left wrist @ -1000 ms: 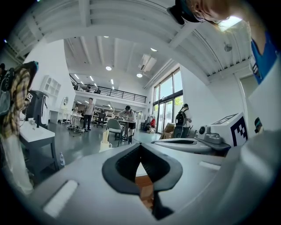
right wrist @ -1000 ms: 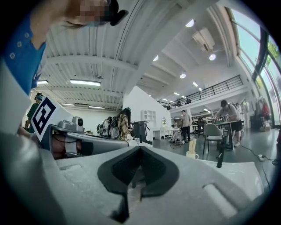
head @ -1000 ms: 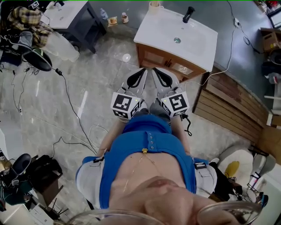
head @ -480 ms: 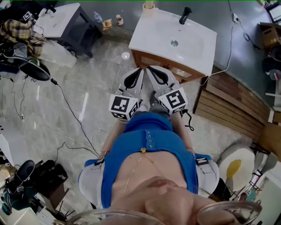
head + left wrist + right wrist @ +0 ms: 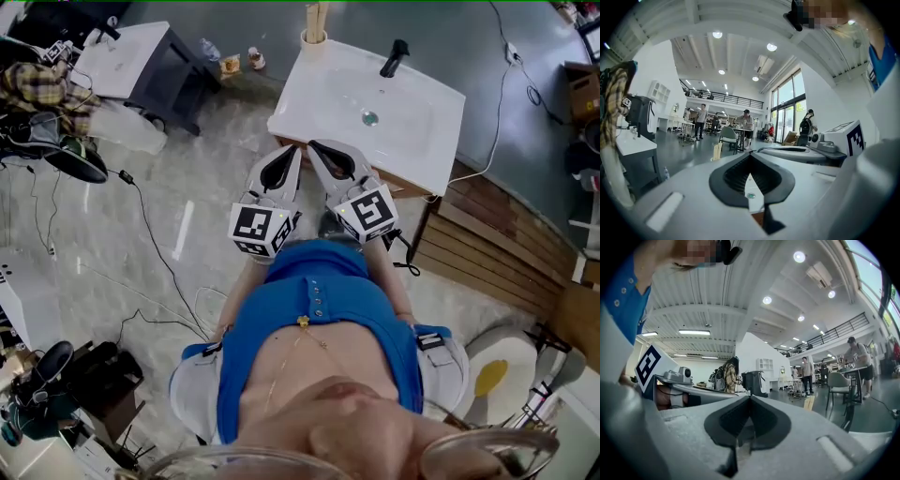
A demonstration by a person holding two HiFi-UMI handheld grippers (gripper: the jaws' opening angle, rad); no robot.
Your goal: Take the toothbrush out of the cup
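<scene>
A glossy grey floor (image 5: 187, 216) is seen in the head view. On it stands a wood-fronted bench (image 5: 427, 136) with a white top, into which a basin (image 5: 375, 98) with a drain is sunk. A black tap (image 5: 394, 58) is fixed at the far edge.

The left gripper (image 5: 296, 150) and the right gripper (image 5: 313, 145) are held side by side at the bench's near left edge, with their tips angled towards each other and almost meeting. In each gripper view the jaws are closed tip to tip, and nothing is clamped between them.

The cup (image 5: 313, 37) is set on the bench's far left corner, beyond the tips and well apart from both pairs of jaws. The toothbrush (image 5: 316, 13) is stood upright in the cup, and its top is cut off by the picture's edge.
</scene>
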